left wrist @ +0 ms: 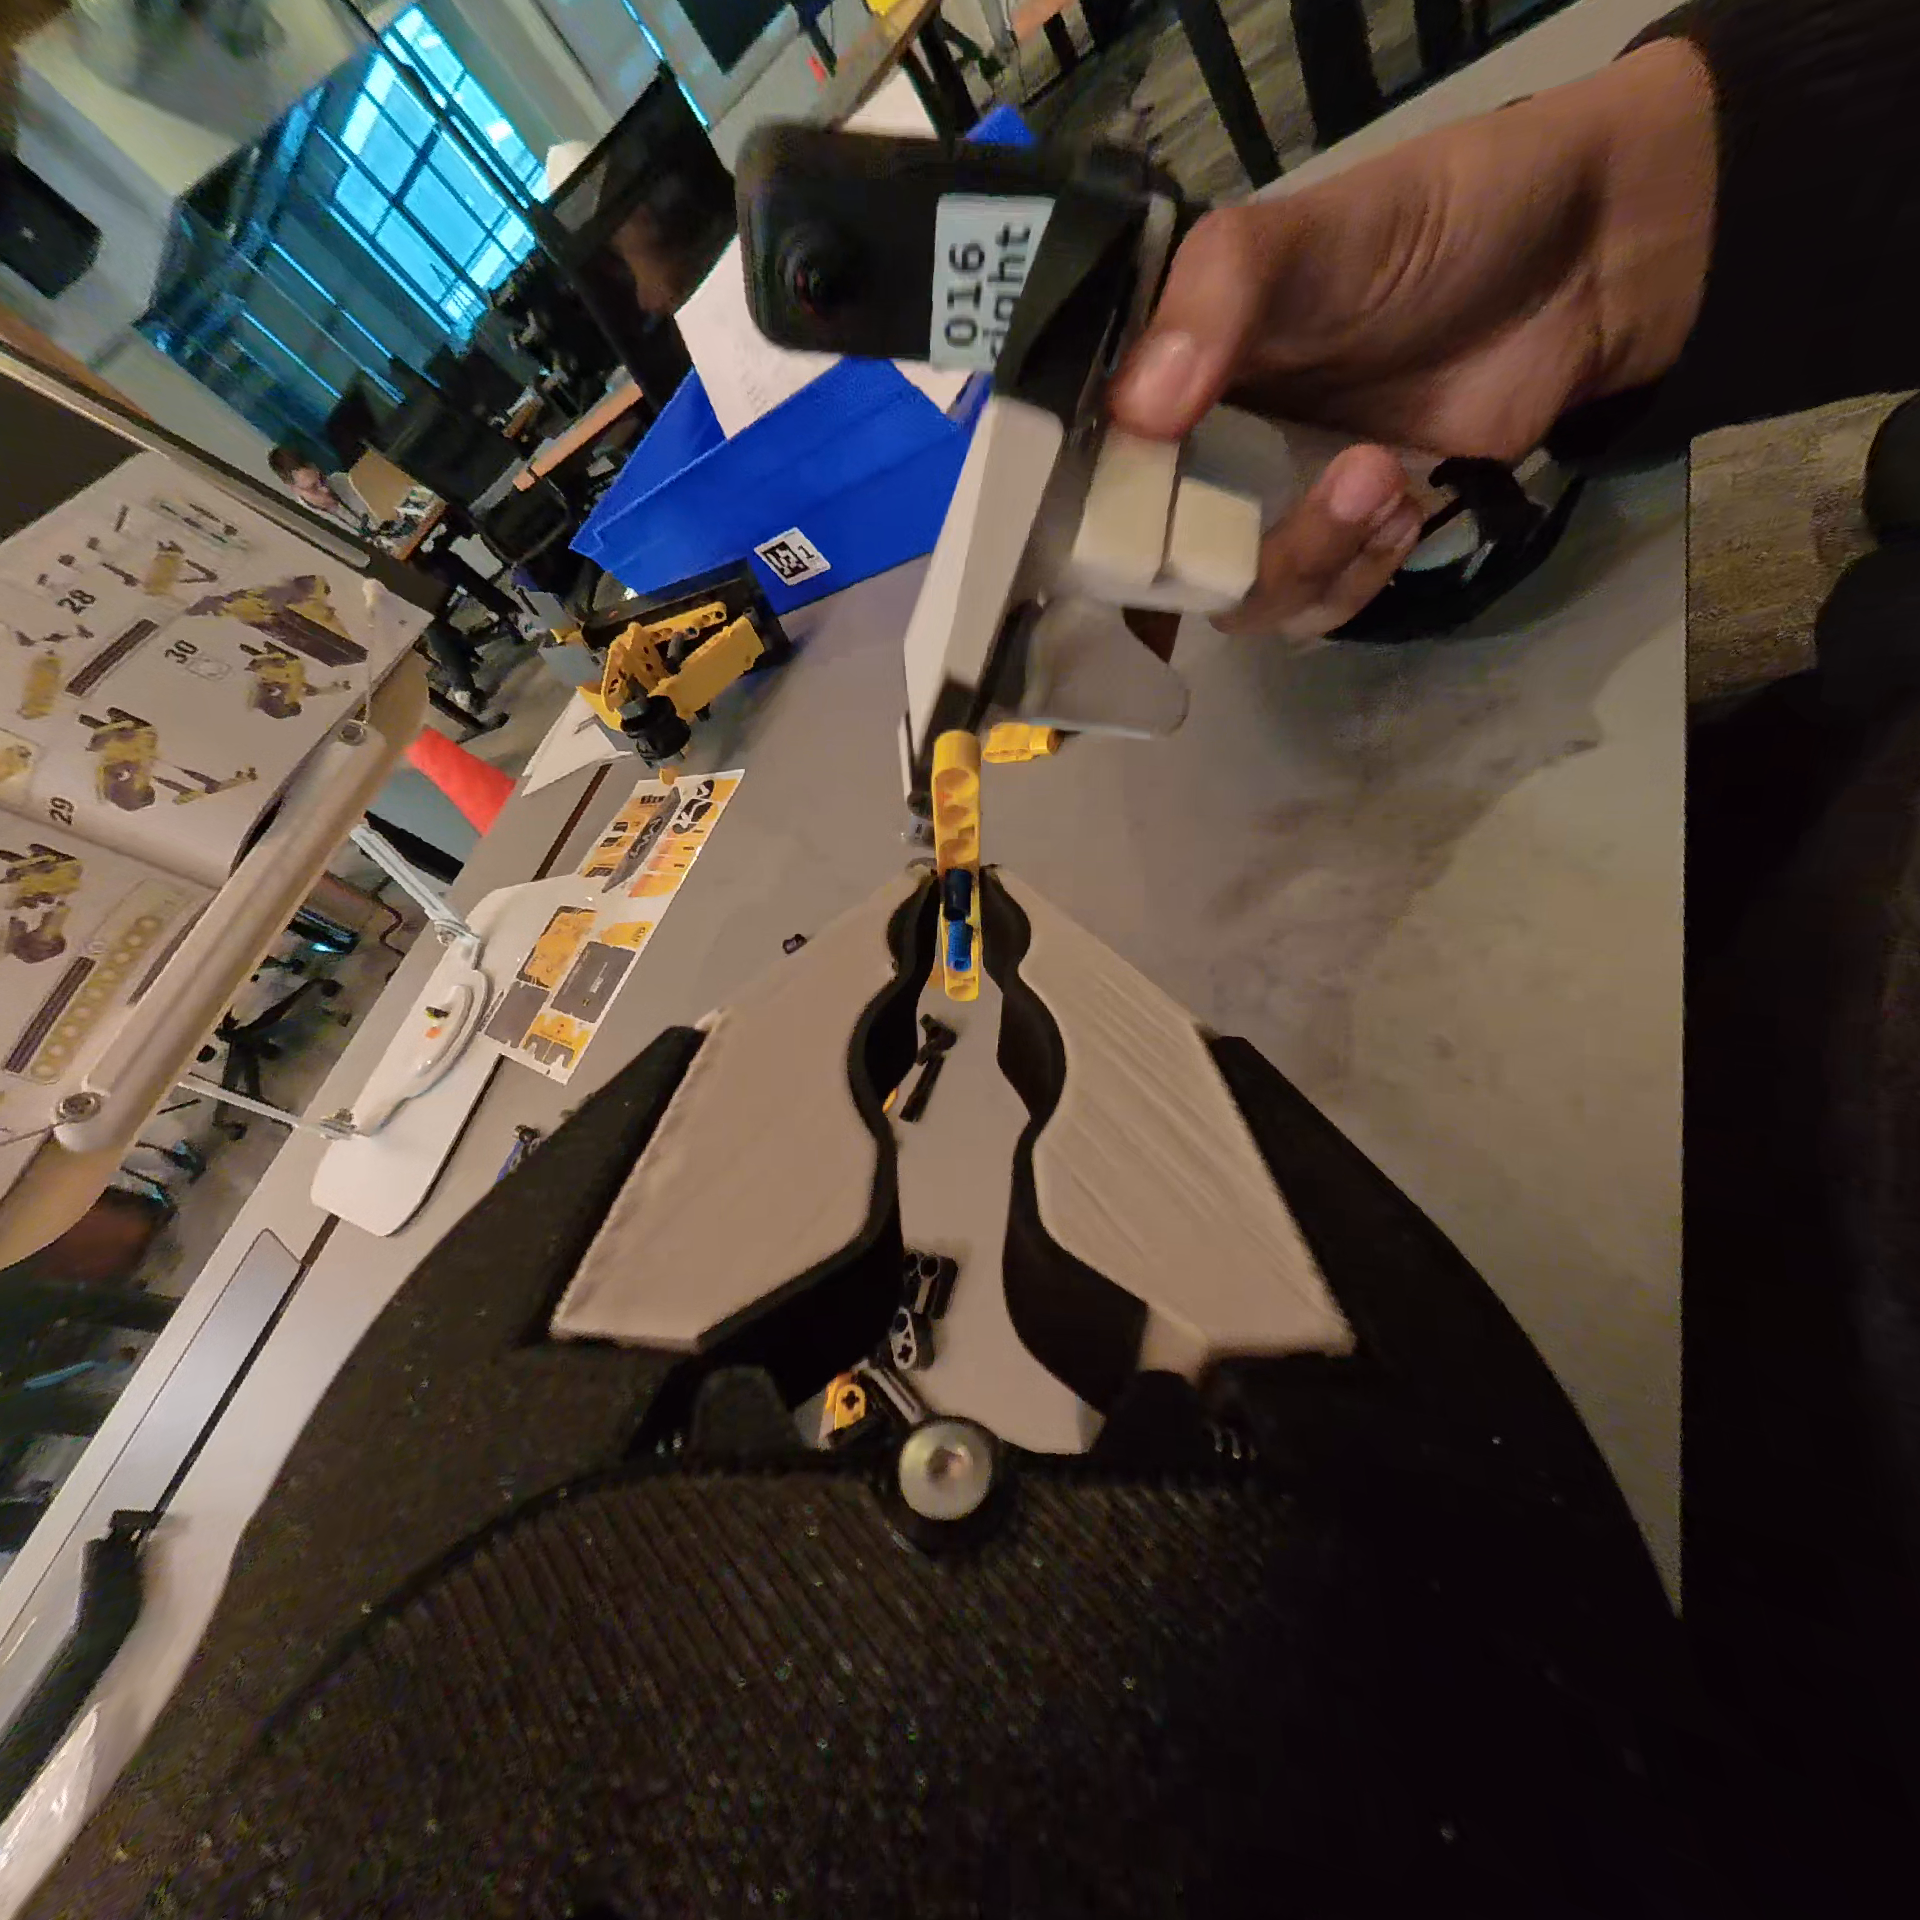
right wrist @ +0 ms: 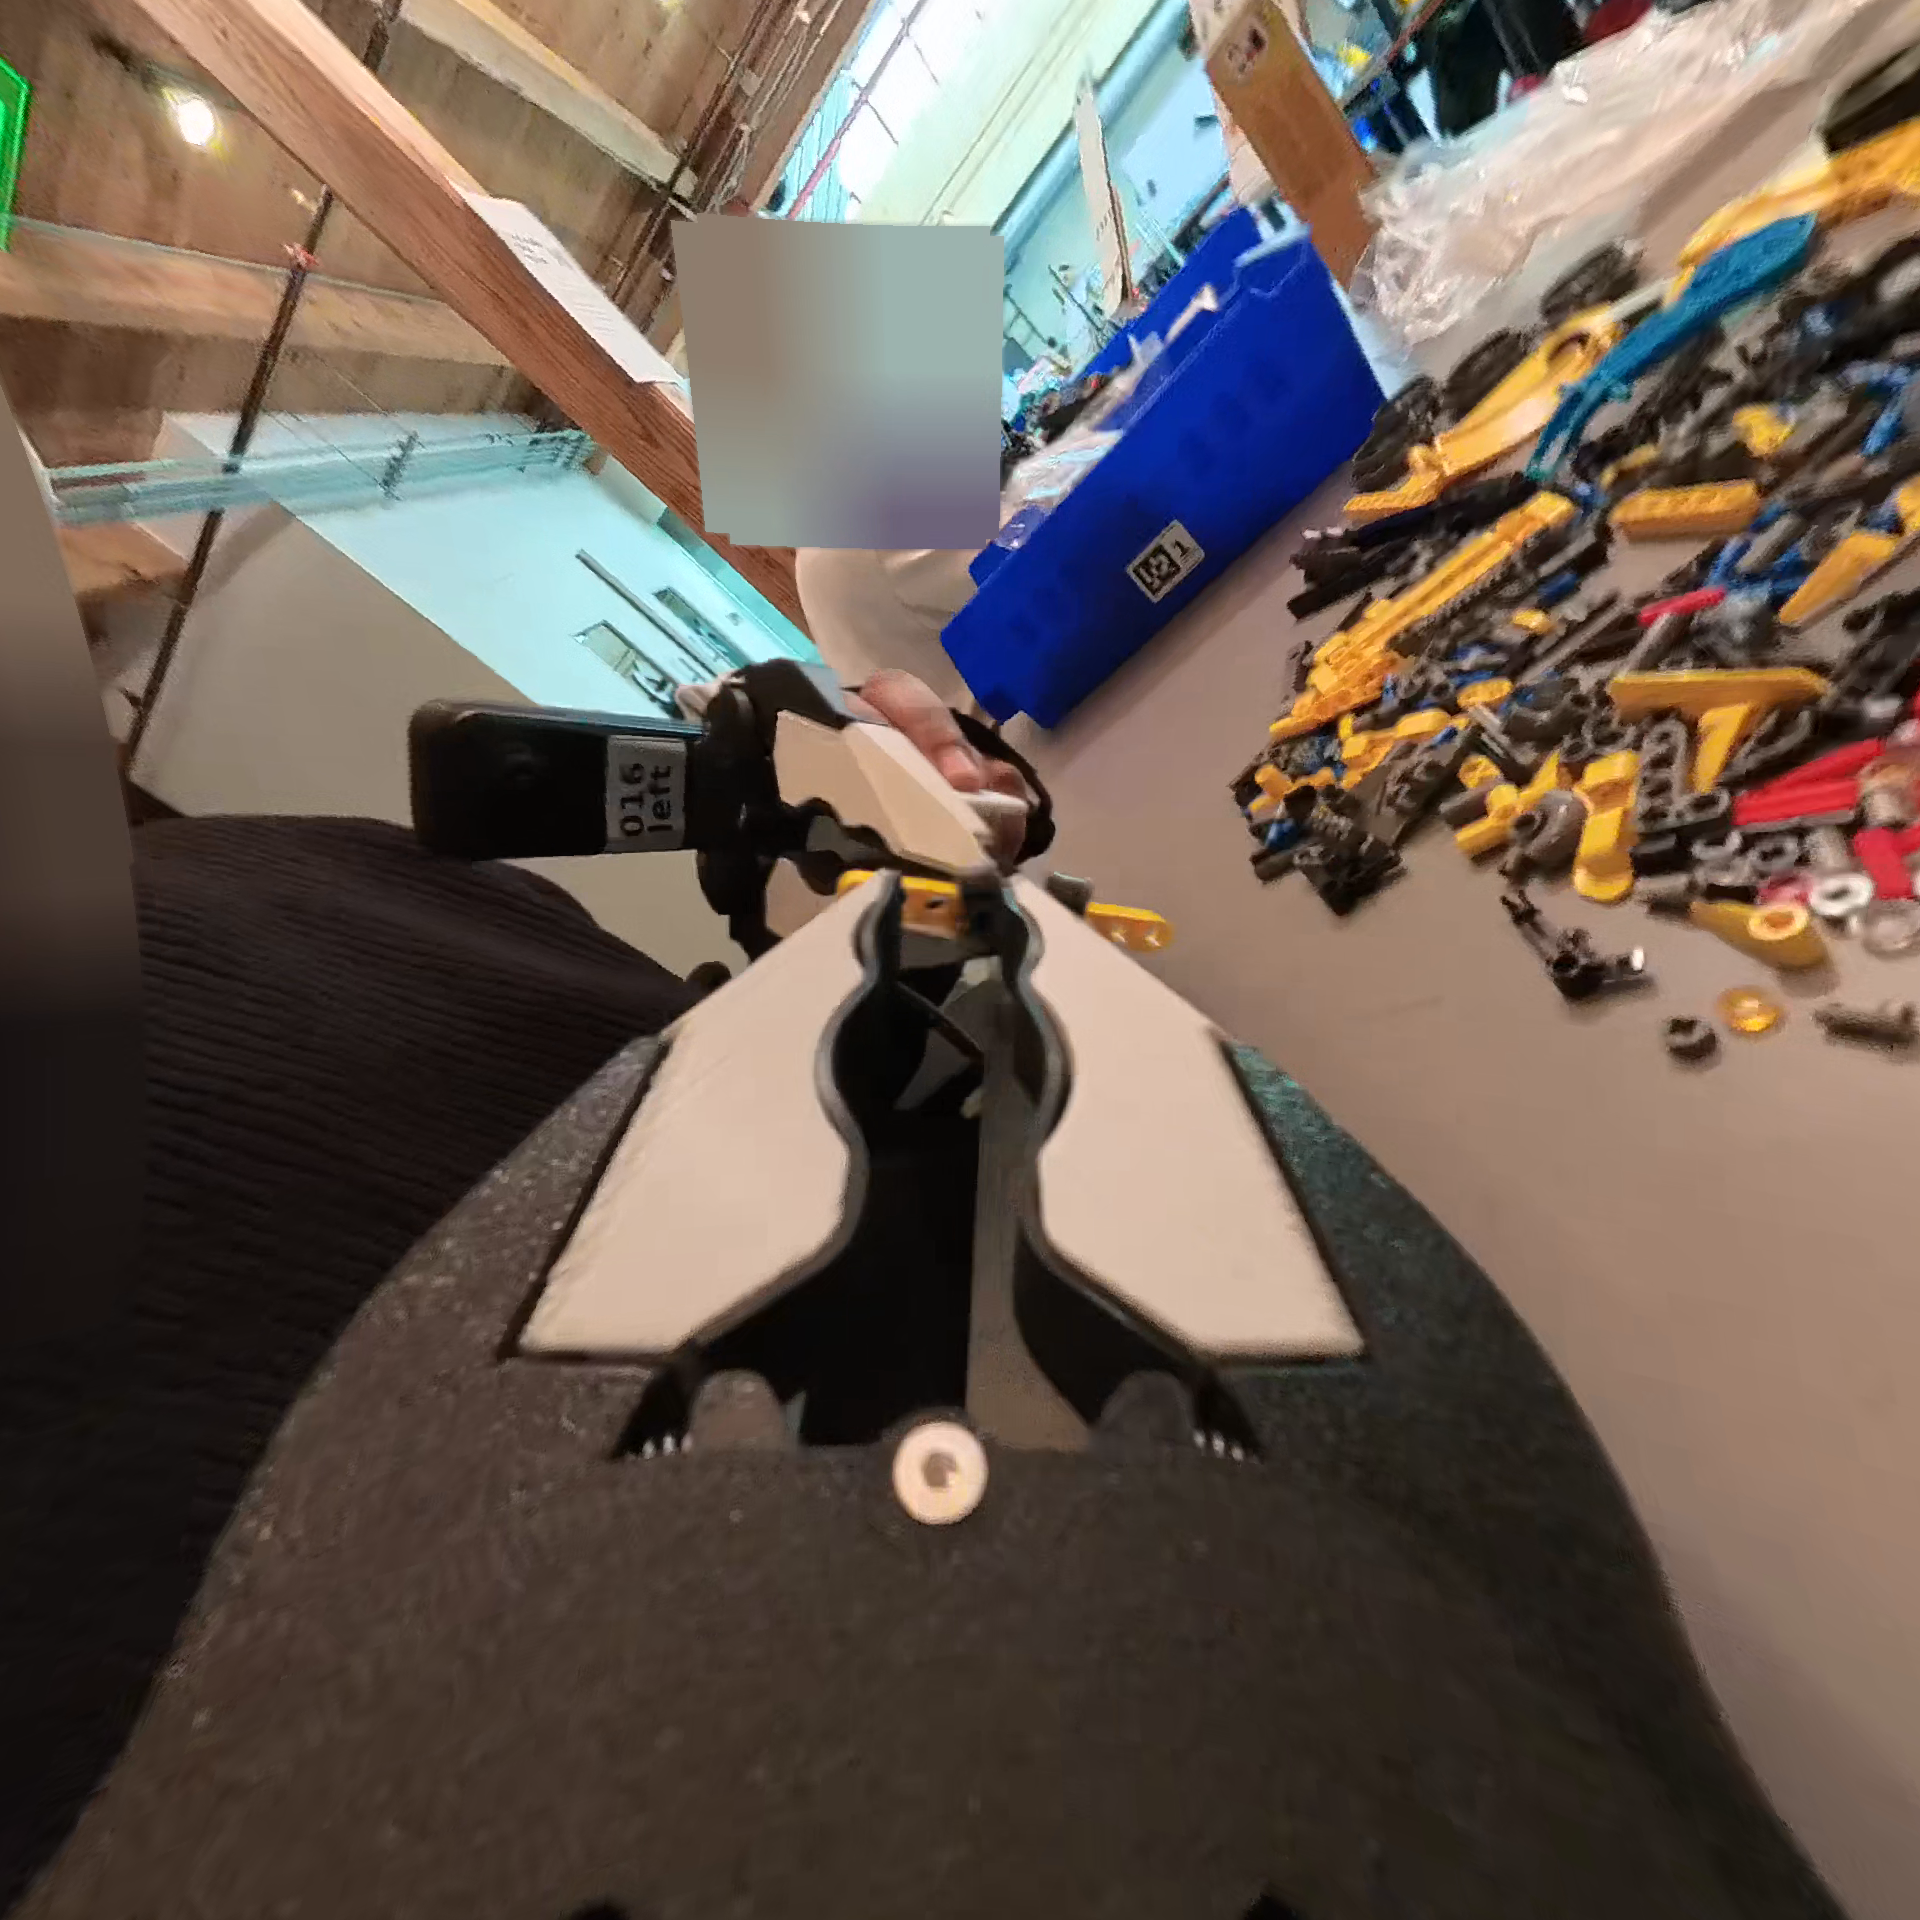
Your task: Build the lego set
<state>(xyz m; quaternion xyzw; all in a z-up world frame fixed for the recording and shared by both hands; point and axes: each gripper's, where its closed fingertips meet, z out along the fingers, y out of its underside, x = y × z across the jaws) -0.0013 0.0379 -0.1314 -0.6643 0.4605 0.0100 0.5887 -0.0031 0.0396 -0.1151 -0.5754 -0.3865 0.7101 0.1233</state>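
— Above the grey surface (left wrist: 1351, 935), two claws meeting over one part?

— Yes. Left claw (left wrist: 956, 883) clenched on one yellow beam (left wrist: 956, 790), held clear of the surface, with one blue pin (left wrist: 958, 920) seated in it between the tips. Right claw (right wrist: 948, 894) closed across the far end of that same beam, gripped by one hand (left wrist: 1403, 312).

— And lying nearby?

— One more yellow piece (left wrist: 1023, 740) flat on the surface, just beyond the held beam. One black pin (left wrist: 928, 1065) and a few small connectors, too blurred to count, seen between the left claw's fingers (left wrist: 758, 1122).

— Farther off?

— One blue bin (left wrist: 790, 468) at the back. One partly built yellow model (left wrist: 675, 665) in front of it. Two sticker sheets (left wrist: 665, 831) side by side nearer the edge. One open instruction booklet (left wrist: 156, 665) propped on a stand at the left.

— To the right of the claws?

— One broad heap of loose pieces (right wrist: 1610, 727), yellow, black, blue and red, well apart from both claws; far too many to count.
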